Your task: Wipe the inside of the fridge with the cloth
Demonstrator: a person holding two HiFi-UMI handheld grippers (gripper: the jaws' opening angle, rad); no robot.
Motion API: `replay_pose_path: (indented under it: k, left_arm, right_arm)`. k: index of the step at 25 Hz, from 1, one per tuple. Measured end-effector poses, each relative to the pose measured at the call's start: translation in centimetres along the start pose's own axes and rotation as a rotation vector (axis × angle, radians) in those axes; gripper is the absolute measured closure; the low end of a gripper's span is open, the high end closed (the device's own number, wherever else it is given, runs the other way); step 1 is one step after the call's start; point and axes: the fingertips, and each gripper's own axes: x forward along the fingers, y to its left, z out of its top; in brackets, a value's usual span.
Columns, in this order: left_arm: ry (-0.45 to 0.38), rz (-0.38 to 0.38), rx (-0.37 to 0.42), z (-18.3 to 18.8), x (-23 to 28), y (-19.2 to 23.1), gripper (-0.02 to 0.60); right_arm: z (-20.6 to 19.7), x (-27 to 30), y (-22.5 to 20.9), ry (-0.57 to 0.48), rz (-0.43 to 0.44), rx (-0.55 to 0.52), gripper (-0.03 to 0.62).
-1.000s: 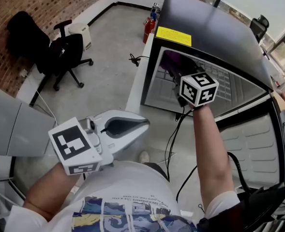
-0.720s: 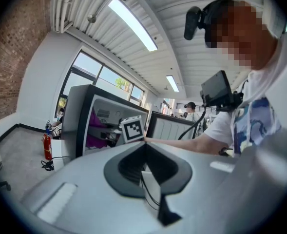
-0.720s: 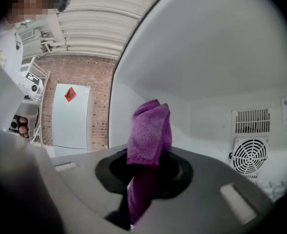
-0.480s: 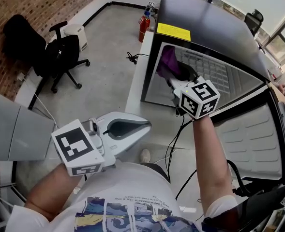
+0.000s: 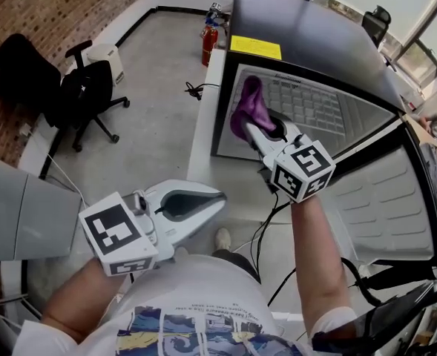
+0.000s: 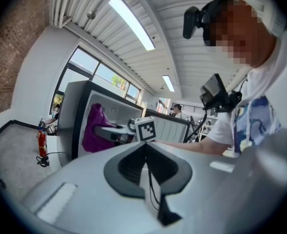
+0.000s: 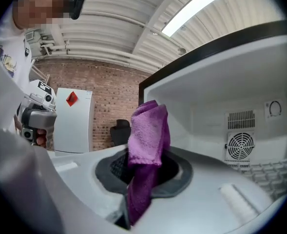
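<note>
One narrow pinch is all the right gripper (image 5: 261, 133) has on the purple cloth (image 5: 248, 108), at the fridge (image 5: 314, 47) mouth upper centre, so dragging could pull it free; the left gripper (image 5: 217, 196), lower left, sits closed and empty.

Grey floor (image 5: 159, 102), office chair (image 5: 81, 95), fire extinguisher (image 5: 207, 47), black fridge (image 5: 314, 43)
</note>
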Motion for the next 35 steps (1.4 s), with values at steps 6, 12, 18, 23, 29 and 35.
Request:
replay_pose_path:
  k: [6, 12, 18, 23, 29, 35]
  left_arm:
    - [0.0, -0.038, -0.011, -0.3, 0.8, 0.0, 0.577]
    - [0.0, -0.084, -0.007, -0.1, 2.6, -0.2, 0.578]
    - [0.011, -0.108, 0.016, 0.2, 4.2, -0.5, 0.578]
    - [0.019, -0.087, 0.016, 0.3, 5.0, 0.1, 0.578]
    - [0.02, -0.057, 0.015, 0.5, 5.6, 0.7, 0.578]
    - [0.023, -0.039, 0.009, 0.6, 6.6, 1.4, 0.578]
  right_arm:
    - [-1.0, -5.3, -5.8, 0.068, -0.227, 0.005, 0.536]
    - [-0.5, -10.6, -14.8, 0.155, -0.49, -0.057, 0.536]
    - [-1.3, -11.8, -21.5, 0.234, -0.658, -0.11, 0.536]
    - [-1.6, -11.2, -24.8, 0.244, -0.728, -0.098, 0.536]
    - [-2.3, -10.4, -27.8, 0.279, -0.768, -0.106, 0.536]
    - [-3.5, -9.5, -29.6, 0.34, -0.827, -0.103, 0.536]
